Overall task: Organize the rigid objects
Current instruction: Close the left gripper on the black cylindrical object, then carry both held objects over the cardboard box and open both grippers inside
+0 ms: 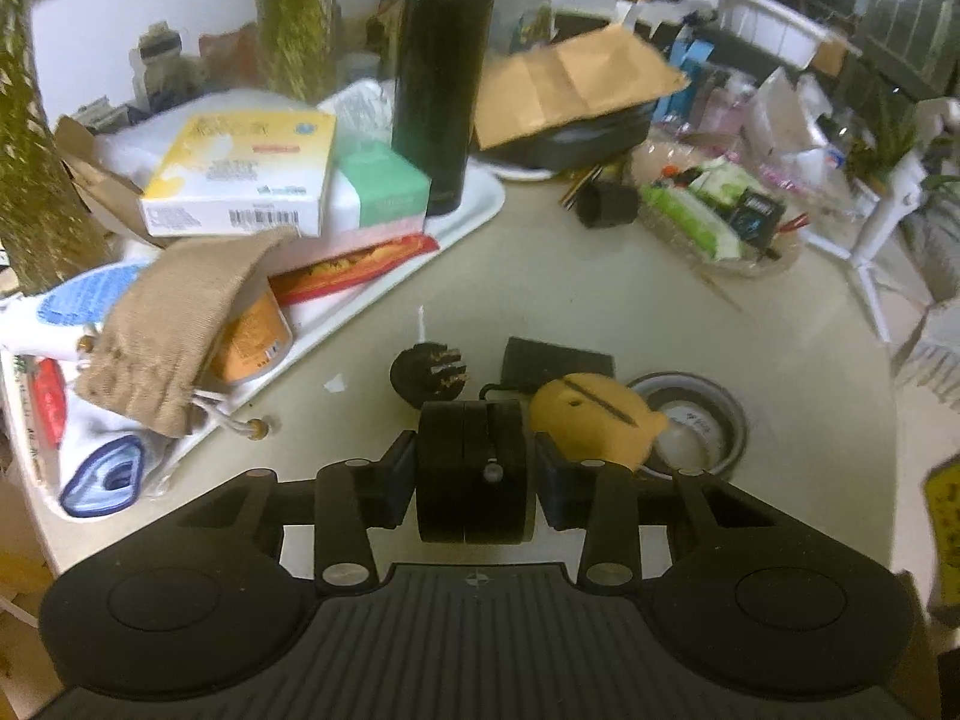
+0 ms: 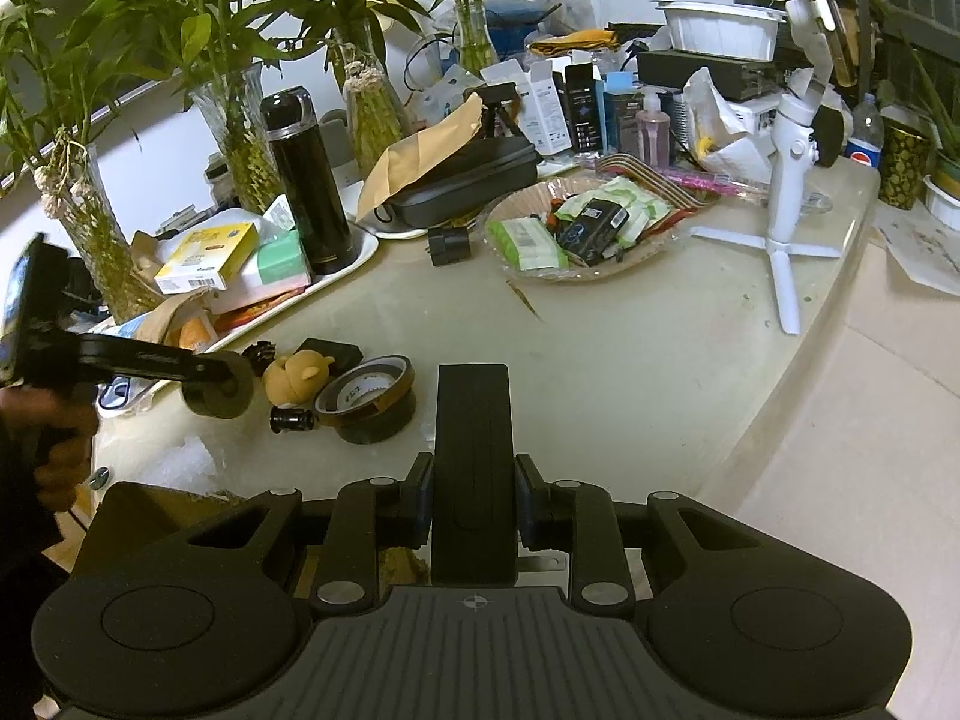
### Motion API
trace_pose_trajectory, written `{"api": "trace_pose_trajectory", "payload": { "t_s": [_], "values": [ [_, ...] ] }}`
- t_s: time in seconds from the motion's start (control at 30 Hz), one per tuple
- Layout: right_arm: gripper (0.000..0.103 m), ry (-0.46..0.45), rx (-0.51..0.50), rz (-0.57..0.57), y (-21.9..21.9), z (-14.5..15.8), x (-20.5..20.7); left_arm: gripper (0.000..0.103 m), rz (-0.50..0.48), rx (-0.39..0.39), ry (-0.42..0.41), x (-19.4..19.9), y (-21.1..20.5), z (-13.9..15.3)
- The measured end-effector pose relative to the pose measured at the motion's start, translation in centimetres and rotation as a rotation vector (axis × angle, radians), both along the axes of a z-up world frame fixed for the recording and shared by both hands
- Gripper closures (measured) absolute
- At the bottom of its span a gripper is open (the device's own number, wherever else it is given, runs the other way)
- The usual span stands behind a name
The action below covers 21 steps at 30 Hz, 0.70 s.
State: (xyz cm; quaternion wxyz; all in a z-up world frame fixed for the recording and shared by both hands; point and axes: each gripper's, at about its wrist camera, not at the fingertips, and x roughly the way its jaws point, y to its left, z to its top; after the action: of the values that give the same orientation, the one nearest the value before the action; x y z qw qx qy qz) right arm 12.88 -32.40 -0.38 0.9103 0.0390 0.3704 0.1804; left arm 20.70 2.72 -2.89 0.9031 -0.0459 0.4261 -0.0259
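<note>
Left gripper [image 1: 474, 468]: clamped on a black round puck [image 1: 474, 471], pads pressed to both flat sides, puck raised off the table [image 1: 600, 288]. No earlier view given; grip confirmed in the right wrist view, puck [image 2: 219, 389] seen edge-on at the fingertips.

Right gripper [image 2: 474, 507]: closed tight on a flat black bar [image 2: 473, 468], bar pointing forward above the near edge of the table.

Near the table's front edge, left of centre: yellow bear figure [image 2: 294, 378], tape roll [image 2: 369, 399] touching it, small black spool [image 2: 292, 419] lying just in front, dark pad [image 1: 555, 363] behind. Black ridged piece [image 1: 429, 372] beside the bear, possibly a plug; detail blurred.

Along the left edge: white tray [image 1: 474, 204] carrying black flask [image 1: 441, 84], upright, and stacked boxes [image 1: 252, 174].
</note>
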Motion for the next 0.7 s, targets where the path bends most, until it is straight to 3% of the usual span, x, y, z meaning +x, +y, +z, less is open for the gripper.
{"api": "trace_pose_trajectory", "payload": {
  "t_s": [0.37,0.7],
  "values": [
    [0.074,-0.012,0.000,0.003,0.2,0.4,0.1,0.064,-0.045,-0.024,-0.101,-5.2,0.1,3.8],
    [0.074,-0.017,0.050,0.041,1.7,3.0,0.3,0.064,-0.087,-0.054,-0.142,-8.1,-1.0,5.7]
  ]
}}
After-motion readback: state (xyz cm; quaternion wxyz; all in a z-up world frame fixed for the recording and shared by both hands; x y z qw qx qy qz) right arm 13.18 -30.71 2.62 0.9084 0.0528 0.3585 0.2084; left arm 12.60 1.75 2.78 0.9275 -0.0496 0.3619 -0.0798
